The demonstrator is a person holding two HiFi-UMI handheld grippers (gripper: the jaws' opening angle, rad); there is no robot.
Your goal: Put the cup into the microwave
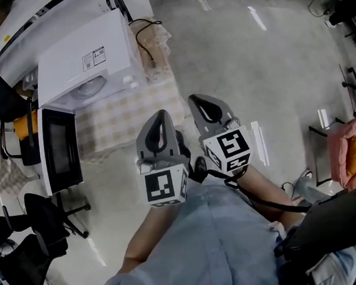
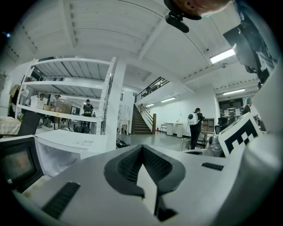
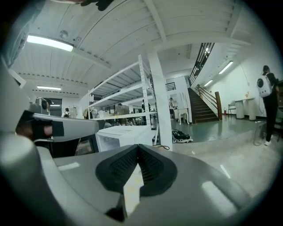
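The white microwave stands on a table with a checked cloth, its dark-windowed door swung open toward me. I see no cup in any view. My left gripper and right gripper are held side by side close to my body, over the floor in front of the table, and both point toward it. Each has its jaws shut with nothing between them. In the left gripper view the shut left gripper has the microwave at its left. The right gripper view shows the shut right gripper below the microwave.
A black cable lies behind the microwave. Black office chairs stand at the left, and a pink-covered seat at the right. White shelving, a pillar, stairs and a person with a backpack are farther off.
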